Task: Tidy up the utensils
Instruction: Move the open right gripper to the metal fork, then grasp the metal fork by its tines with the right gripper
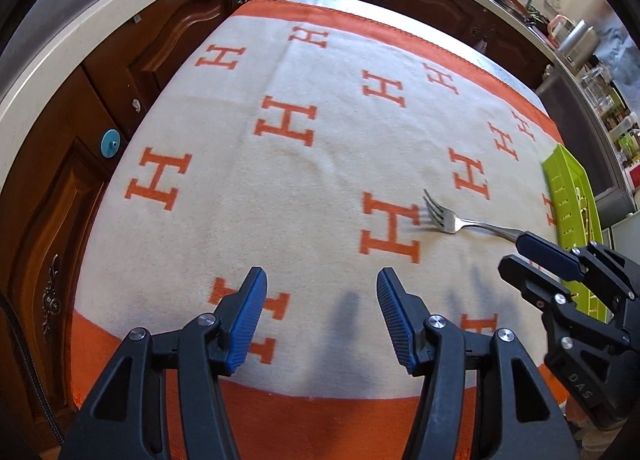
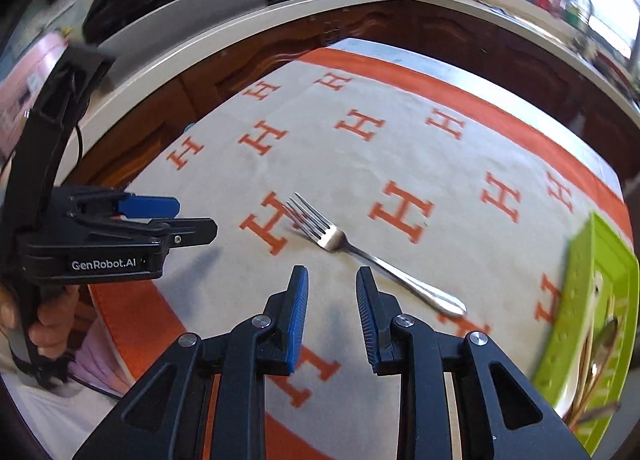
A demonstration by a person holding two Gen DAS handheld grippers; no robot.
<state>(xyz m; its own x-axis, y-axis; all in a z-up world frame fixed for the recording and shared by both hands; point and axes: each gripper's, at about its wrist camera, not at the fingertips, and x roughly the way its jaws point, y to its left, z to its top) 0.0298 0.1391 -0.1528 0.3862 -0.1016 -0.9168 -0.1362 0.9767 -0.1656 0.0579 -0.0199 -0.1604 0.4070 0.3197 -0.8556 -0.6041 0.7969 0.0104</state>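
Observation:
A metal fork (image 1: 452,222) lies flat on the cream cloth, tines to the left and handle toward a lime-green slotted tray (image 1: 570,196) at the table's right edge. In the right wrist view the fork (image 2: 360,254) lies just ahead and right of my right gripper (image 2: 331,280), which is open with only cloth between its fingers. The tray (image 2: 576,284) holds several blurred utensils. My left gripper (image 1: 322,280) is open and empty, left of the fork. It also shows as the left gripper (image 2: 197,216) in a hand (image 2: 52,316). The right gripper (image 1: 511,250) covers the fork's handle end.
An orange-bordered cloth (image 1: 304,164) with orange H marks covers the table. Dark wooden cabinets (image 1: 172,44) under a pale counter (image 1: 100,16) ring the far and left sides. Jars and kitchenware crowd the counter at the right (image 1: 580,40).

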